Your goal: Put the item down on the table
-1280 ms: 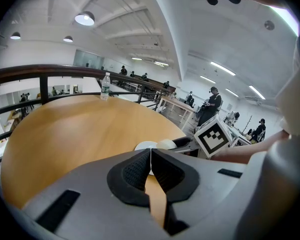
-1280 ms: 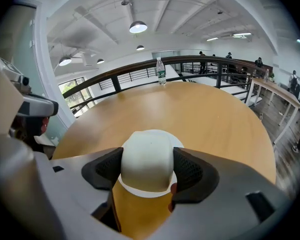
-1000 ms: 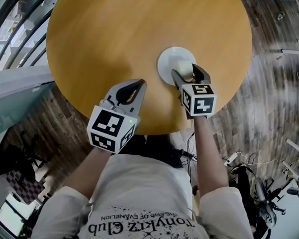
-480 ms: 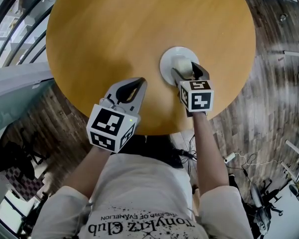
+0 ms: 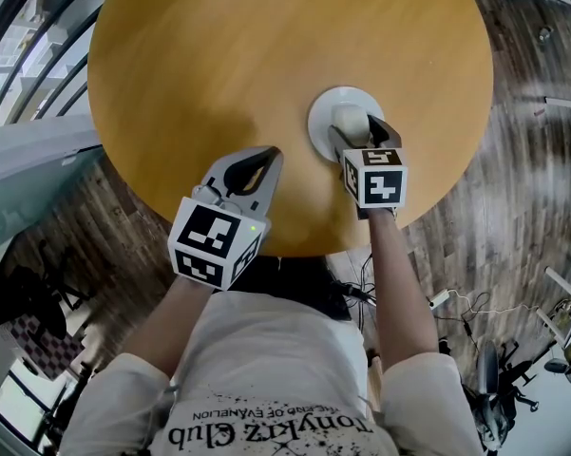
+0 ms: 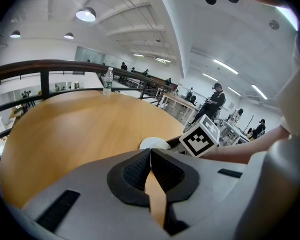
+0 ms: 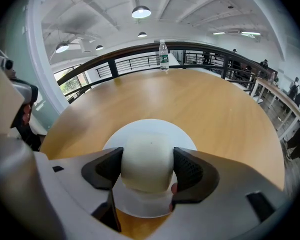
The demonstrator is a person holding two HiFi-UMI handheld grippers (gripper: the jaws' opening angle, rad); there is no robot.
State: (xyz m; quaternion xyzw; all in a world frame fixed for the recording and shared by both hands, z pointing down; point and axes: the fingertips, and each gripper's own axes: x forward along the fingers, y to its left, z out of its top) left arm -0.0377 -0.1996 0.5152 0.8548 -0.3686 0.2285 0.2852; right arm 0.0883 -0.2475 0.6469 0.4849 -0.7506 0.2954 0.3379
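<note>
— Right gripper (image 5: 359, 133) first: what has it got?

— Its two jaws are clamped on either side of a pale cream, rounded, bun-like item (image 7: 146, 156), over the near part of the round, honey-coloured wooden table (image 5: 266, 46). The left gripper (image 6: 150, 156) hangs at the table's near edge, jaws pressed together on nothing.

— And under the item?

— A round white plate (image 5: 324, 112), lying flat on the wood. The item is over the plate's middle. Whether it touches the plate or hangs just clear of it, I cannot tell.

— Anything different from a second ago?

— Little. The right gripper has crept a shade further in over the plate, with the item in its grip throughout. The left one has not stirred.

— So where does that leave the job?

— Unfinished, I judge. The item is low and nearly placed, but the jaws have not let go. The next move calls for parting them gently and backing straight off, so the soft-looking thing is not dragged nor the plate nudged.
</note>
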